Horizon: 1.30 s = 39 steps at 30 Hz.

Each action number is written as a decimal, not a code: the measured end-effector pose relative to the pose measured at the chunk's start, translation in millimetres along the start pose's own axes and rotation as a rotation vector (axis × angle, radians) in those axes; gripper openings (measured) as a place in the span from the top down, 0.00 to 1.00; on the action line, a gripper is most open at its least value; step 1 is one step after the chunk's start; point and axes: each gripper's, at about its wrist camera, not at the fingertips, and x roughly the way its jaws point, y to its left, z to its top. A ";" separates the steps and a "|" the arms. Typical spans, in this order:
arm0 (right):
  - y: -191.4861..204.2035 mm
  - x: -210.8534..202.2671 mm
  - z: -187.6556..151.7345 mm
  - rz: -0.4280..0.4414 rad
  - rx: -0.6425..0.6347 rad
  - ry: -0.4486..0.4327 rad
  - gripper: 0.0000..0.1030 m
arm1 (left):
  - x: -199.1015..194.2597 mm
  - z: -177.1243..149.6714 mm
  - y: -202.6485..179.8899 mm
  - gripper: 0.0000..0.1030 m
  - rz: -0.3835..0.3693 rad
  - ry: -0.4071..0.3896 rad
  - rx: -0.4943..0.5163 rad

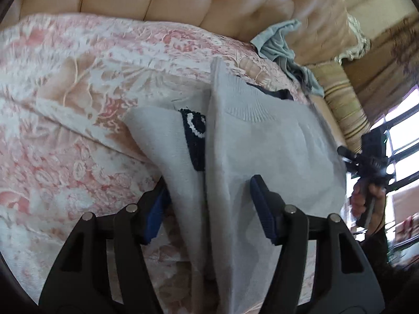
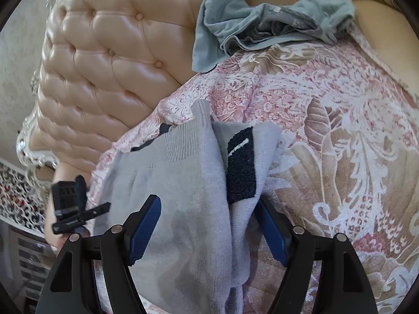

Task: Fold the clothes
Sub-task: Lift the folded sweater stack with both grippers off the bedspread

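Left wrist view: both grippers (image 1: pixel 209 209) (image 2: pixel 209 227) wide astride grey sweater (image 1: pixel 275 144), navy patch (image 2: pixel 241 167) lettering unreadable.

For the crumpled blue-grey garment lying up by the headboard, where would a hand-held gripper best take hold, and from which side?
Probably the flat flap of the blue-grey garment that spills onto the bedspread, approached from the bedspread side. That flap looks thin and lies free at the edge, while the rest is bunched in folds against the tufted headboard, which blocks any approach from behind.
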 end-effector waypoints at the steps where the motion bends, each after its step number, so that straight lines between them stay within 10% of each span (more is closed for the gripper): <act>1: -0.4 -0.1 0.1 0.001 0.002 0.000 0.27 | -1.3 0.4 -0.3 0.38 -0.013 -0.009 -0.001; 5: 2.0 1.2 -0.1 -0.014 -0.013 0.000 0.27 | -8.1 2.5 0.5 0.81 -0.034 -0.035 0.002; 8: 6.3 1.6 -1.7 -0.042 -0.046 -0.001 0.31 | -10.8 3.3 -3.4 0.82 -0.026 -0.040 0.020; 11: 12.8 2.5 -2.8 -0.134 -0.108 -0.009 0.67 | -13.5 4.1 -7.3 0.83 -0.019 -0.046 0.039; 16: 13.3 -1.3 -2.3 -0.149 -0.145 -0.020 0.84 | -17.7 5.4 -13.0 0.83 -0.008 -0.055 0.068; 25: 25.7 -15.6 0.1 -0.119 -0.184 -0.076 0.87 | -41.6 10.9 -31.0 0.85 -0.067 -0.110 0.086; 39: 57.1 -53.3 13.2 -0.077 -0.210 -0.132 0.87 | -48.1 -7.0 -29.8 0.86 -0.263 -0.047 -0.194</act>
